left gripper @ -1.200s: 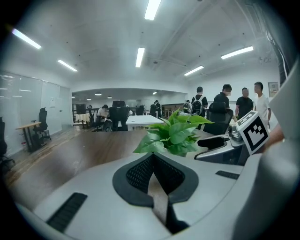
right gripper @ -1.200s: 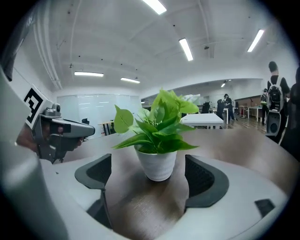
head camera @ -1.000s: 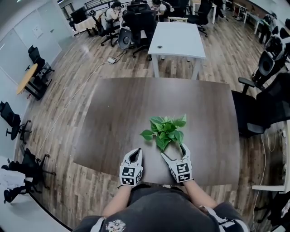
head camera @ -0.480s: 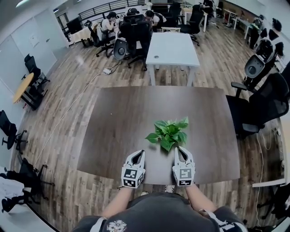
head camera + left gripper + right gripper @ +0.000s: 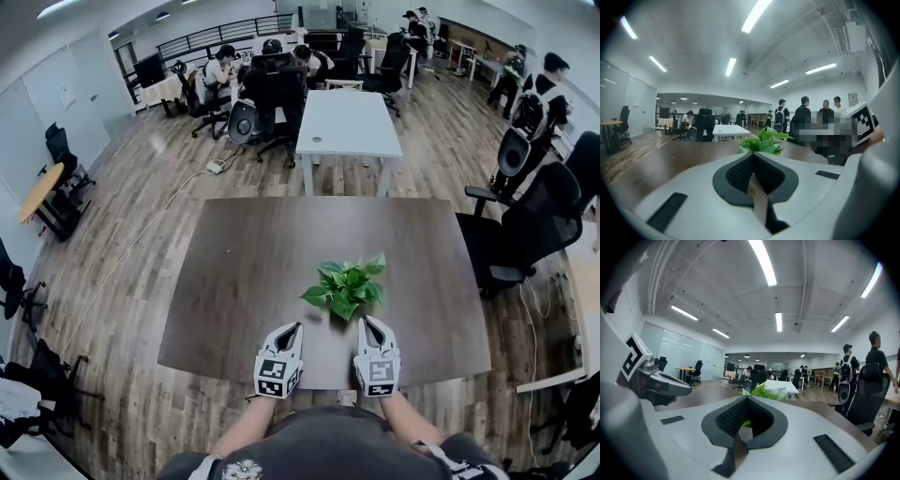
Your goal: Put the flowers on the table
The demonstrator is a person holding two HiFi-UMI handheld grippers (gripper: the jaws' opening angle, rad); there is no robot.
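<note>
- Wood-plank office floor; the dark, smooth worktop (image 5: 234,281) carries the leafy green flowers (image 5: 347,286) near its centre.
- Left claw (image 5: 293,327) and right claw (image 5: 367,321): both closed, empty, by the near edge.
- Right gripper view alone shows a pale pot (image 5: 744,432) beneath the leaves.

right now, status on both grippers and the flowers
Left gripper shut, empty. Right gripper shut, empty, just behind the flowers. They stand on the table. Nothing in the way.
</note>
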